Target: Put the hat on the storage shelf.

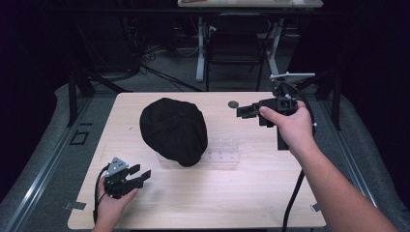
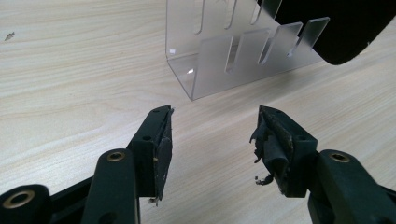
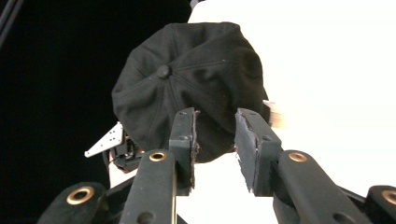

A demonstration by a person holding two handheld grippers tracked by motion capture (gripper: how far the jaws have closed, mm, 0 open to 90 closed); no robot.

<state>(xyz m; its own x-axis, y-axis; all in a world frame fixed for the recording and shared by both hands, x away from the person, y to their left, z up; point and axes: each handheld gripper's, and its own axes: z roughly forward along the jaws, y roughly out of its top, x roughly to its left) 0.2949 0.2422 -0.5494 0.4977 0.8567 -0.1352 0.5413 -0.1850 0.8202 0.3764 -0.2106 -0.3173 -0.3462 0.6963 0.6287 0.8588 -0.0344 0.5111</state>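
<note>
My left fingers (image 1: 141, 171) stood wide apart and held nothing, low over the counter (image 1: 217, 193) near its front-left corner, aimed at the clear slotted stand (image 2: 233, 51) so as to leave it free. The black cap (image 1: 174, 129) sat left of the counter's centre, crown up, its near edge lying over the stand's left end; I judged it had been draped there for display. My right fingers (image 1: 247, 111) were partly parted and empty, raised near the back-right edge and pointed at the cap. A small dark disc (image 1: 233, 103) lay at the back edge. The counter was pale wood-grain; beyond it, a dim room, cables, chair (image 1: 237, 48).
</note>
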